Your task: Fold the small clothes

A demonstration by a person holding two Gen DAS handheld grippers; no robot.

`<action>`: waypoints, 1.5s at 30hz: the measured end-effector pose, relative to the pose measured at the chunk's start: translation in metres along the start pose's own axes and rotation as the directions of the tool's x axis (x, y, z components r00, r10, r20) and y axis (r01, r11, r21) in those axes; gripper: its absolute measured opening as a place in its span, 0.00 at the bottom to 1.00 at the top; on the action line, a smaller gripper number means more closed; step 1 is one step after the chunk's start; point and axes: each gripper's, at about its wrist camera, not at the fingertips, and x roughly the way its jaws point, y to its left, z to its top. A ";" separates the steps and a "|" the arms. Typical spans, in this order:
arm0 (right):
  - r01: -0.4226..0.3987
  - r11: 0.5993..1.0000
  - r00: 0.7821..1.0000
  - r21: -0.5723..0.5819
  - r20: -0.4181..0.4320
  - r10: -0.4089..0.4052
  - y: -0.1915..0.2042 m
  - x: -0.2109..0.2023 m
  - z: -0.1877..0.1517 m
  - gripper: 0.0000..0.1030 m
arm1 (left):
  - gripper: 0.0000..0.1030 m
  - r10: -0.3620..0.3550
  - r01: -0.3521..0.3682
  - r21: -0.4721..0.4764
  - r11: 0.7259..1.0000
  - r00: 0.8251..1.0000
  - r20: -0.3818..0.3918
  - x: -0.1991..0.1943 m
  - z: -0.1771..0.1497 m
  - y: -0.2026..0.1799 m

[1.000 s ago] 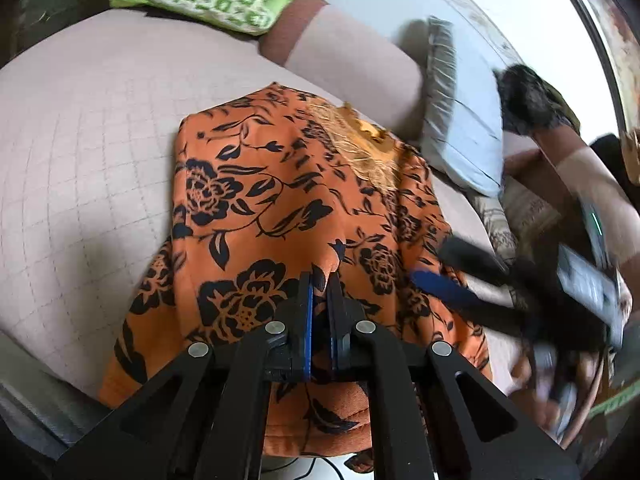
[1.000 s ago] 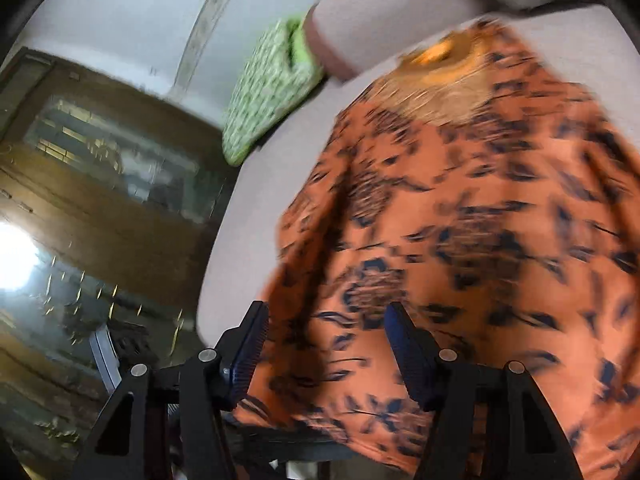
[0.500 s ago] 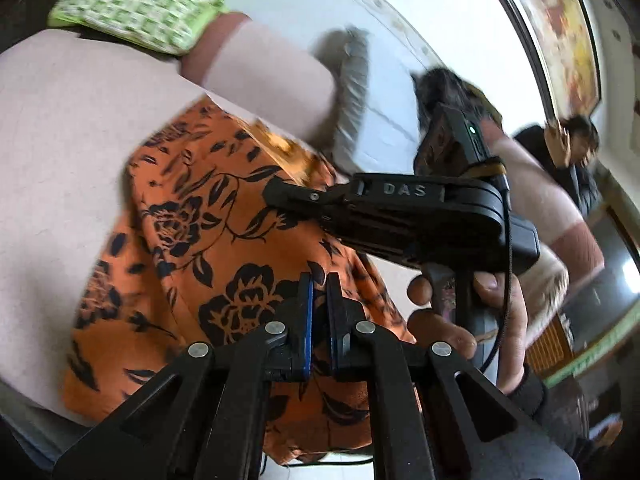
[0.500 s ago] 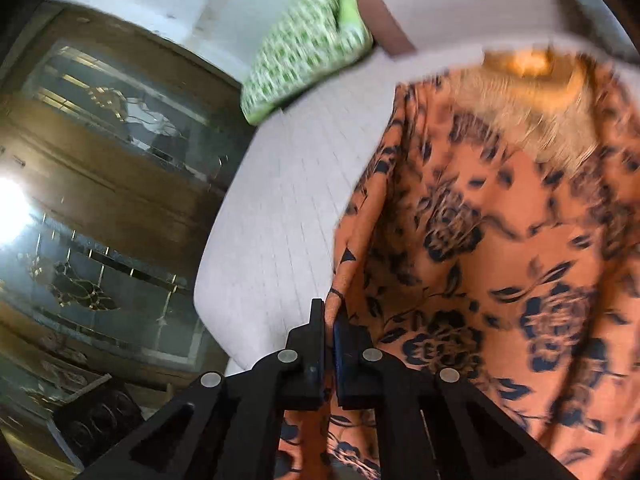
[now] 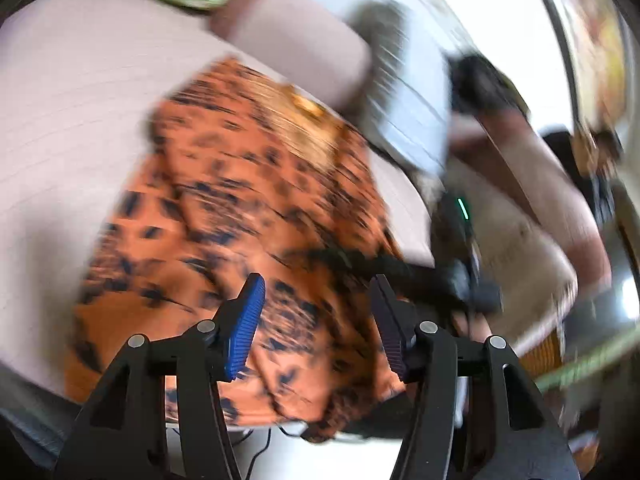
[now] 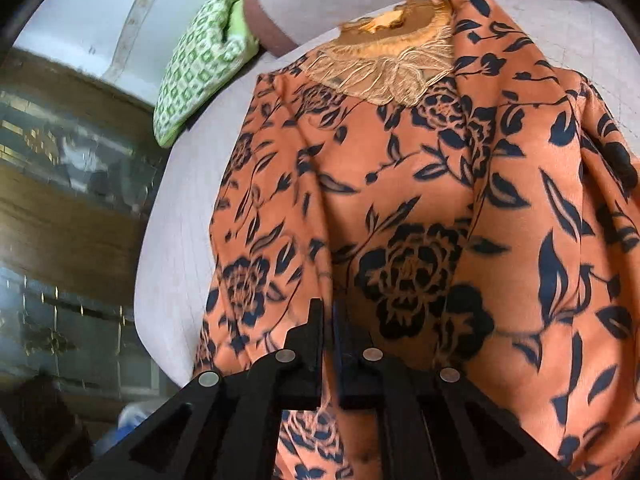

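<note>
From the left wrist view, badly blurred, our left gripper [image 5: 316, 316] hangs released above the orange floral garment [image 5: 240, 208] on the sofa seat [image 5: 60, 120]; we seem between grasps. From the right wrist view, our right gripper [image 6: 328, 320] is clenched on the garment's near hem. Its long axis runs near to far, neckline [image 6: 388, 64] far. Next we need a fresh left-side grip.

Orange floral garment [image 6: 420, 208] (lace neckline) on cushion
</note>
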 end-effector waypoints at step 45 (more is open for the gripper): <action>-0.068 0.997 0.996 0.028 -0.049 0.070 0.062 0.115 0.283 0.54 | 0.21 0.131 -0.195 -0.557 0.807 0.979 -0.154 0.105 0.170 0.155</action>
